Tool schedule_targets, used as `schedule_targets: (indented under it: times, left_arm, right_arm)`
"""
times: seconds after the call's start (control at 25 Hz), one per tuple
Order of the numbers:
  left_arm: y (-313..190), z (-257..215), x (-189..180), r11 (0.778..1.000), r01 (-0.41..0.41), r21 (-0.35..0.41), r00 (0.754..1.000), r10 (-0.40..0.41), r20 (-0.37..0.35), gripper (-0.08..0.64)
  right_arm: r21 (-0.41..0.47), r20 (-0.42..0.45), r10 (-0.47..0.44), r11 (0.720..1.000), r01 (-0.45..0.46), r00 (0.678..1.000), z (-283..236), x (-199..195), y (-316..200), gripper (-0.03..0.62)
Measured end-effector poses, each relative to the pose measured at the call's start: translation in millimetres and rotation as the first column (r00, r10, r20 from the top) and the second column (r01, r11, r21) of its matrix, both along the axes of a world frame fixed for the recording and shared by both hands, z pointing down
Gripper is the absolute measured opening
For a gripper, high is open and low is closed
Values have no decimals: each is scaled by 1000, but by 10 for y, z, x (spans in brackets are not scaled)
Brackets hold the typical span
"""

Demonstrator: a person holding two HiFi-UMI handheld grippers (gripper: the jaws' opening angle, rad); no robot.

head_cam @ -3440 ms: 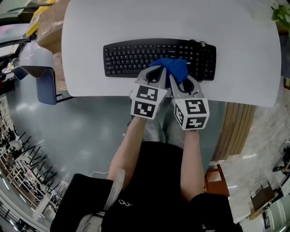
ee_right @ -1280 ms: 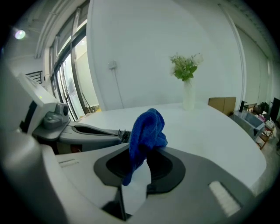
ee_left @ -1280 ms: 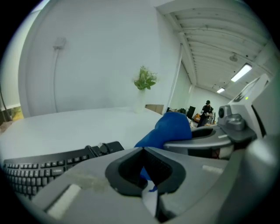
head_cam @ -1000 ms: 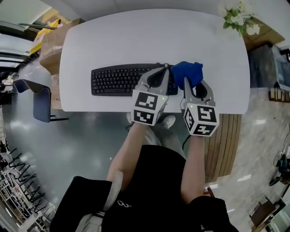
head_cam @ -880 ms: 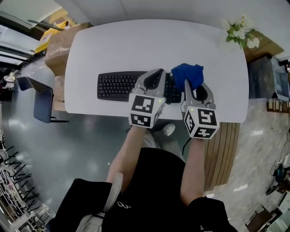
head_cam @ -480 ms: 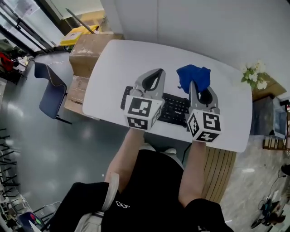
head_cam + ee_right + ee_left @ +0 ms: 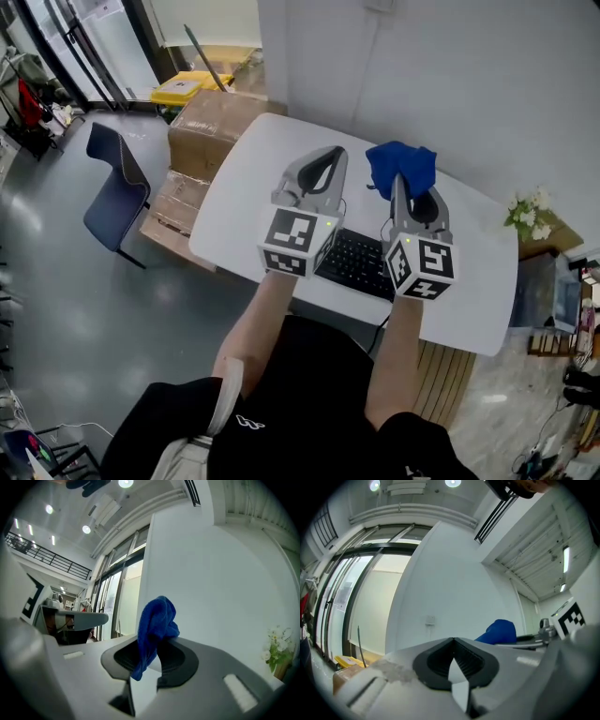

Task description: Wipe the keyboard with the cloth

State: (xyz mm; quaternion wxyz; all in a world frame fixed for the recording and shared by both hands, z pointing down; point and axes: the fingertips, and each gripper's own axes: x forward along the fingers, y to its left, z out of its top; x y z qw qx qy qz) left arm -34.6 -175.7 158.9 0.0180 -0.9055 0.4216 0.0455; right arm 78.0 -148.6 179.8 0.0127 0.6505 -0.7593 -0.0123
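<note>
Both tools have risen off the keyboard (image 7: pixel 359 265) since 1.0 s ago, and the cloth (image 7: pixel 400 165) went up with the right one.

- Chair (image 7: pixel 110 184): on the floor at 9 o'clock of the counter (image 7: pixel 246 190), well apart from it.
- Cardboard boxes (image 7: pixel 215 120): stacked against the counter's rounded left end, at about 10 o'clock. They close off that edge.
- Left tool (image 7: pixel 328 153): raised above the counter. In the left gripper view the left tool (image 7: pixel 453 640) has its jaws pressed together with nothing between them. Bare counter lies open at its 9 o'clock.
- Keyboard: near the counter's front edge. Only a middle stretch shows between the two marker cubes; both ends are hidden under the tools.
- Right tool (image 7: pixel 399 180): raised just beside the left one, at its 3 o'clock. In the right gripper view the right tool (image 7: pixel 146 645) is clamped on the blue cloth (image 7: pixel 156 620), which bunches above the tips and hangs a tail down between the jaws. The cloth is clear of the keyboard.
- Cloth also shows at 3 o'clock in the left gripper view (image 7: pixel 498 631).
- Wall (image 7: pixel 441 84): at 12 o'clock, close behind the counter's far edge.
- Flowers (image 7: pixel 532 214): at the counter's far right, about 2 o'clock; their base is cut off from view.
</note>
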Motion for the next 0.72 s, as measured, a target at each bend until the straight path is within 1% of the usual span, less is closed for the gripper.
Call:
schedule_targets:
  times: [0.16,0.24,0.52,0.72]
  left_arm:
    - [-110,-71,-247,1000,20,10,1000,-20,-16,-4]
    - [-158,-77,-314,1000,29,9,999,-29,-22,-4]
    - [-262,-94,-332,1000,30,8,999,-30,-40,-4]
    - [-329,-56,-322,1000,17,4,999,-17,-44,-4]
  right_arm:
    - [10,-22,-22,1000,23,1000,-61,-245,-121,86]
    - [9,-35,-31,999,32,999,-73,-302,-166,86]
    - [2,-63,-37,999,37,997,-79,-336,-262,86]
    - [20,-63,-40,999,41,997,-90,-365,-311,86]
